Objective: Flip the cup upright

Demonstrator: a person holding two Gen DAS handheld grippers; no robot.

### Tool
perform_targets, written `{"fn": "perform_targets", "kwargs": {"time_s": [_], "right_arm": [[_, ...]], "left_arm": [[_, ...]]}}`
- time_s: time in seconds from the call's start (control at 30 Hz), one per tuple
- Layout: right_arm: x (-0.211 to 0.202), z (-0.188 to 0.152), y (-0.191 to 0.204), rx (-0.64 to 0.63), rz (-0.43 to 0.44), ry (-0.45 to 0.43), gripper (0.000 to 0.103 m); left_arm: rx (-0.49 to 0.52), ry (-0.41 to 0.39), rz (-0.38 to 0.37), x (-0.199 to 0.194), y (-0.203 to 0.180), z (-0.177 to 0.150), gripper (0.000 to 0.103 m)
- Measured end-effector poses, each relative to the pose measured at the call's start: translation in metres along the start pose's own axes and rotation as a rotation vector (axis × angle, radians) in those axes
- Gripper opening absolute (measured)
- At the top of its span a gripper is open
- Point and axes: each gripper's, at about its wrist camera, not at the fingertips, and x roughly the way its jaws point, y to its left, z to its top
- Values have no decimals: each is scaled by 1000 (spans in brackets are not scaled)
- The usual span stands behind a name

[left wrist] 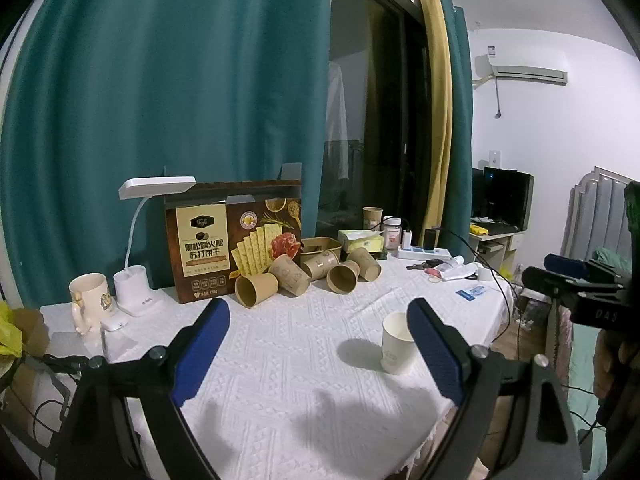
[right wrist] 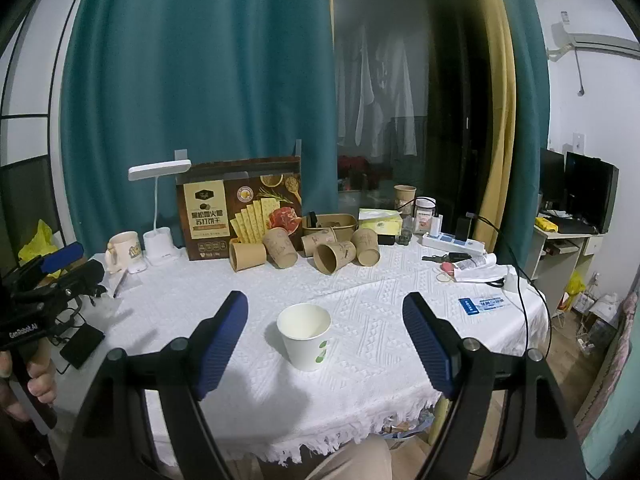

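Observation:
A white paper cup [right wrist: 305, 335] stands upright on the white tablecloth [right wrist: 360, 332], mouth up. My right gripper [right wrist: 325, 312] is open and empty, with the cup between its blue pads and a little beyond the tips. In the left wrist view the same cup [left wrist: 394, 342] stands just behind the right pad. My left gripper [left wrist: 319, 314] is open and empty above the cloth, to the left of the cup. The left gripper also shows at the far left of the right wrist view [right wrist: 60, 268].
Several brown paper cups [right wrist: 328, 256] lie on their sides at the back, in front of a cracker box [right wrist: 240, 212]. A desk lamp [right wrist: 160, 216] and a mug [right wrist: 122, 250] stand at the back left. A power strip [right wrist: 452, 242], keys, papers and cables lie at the right.

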Motion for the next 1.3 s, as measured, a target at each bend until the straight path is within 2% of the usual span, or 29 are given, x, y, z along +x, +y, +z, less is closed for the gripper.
{"fn": "perform_targets", "kwargs": {"time_s": [1.3], "right_arm": [[11,-13,-17,13,-15,20,78]], "left_arm": [[9,7,-1,7,-9,1,91]]}}
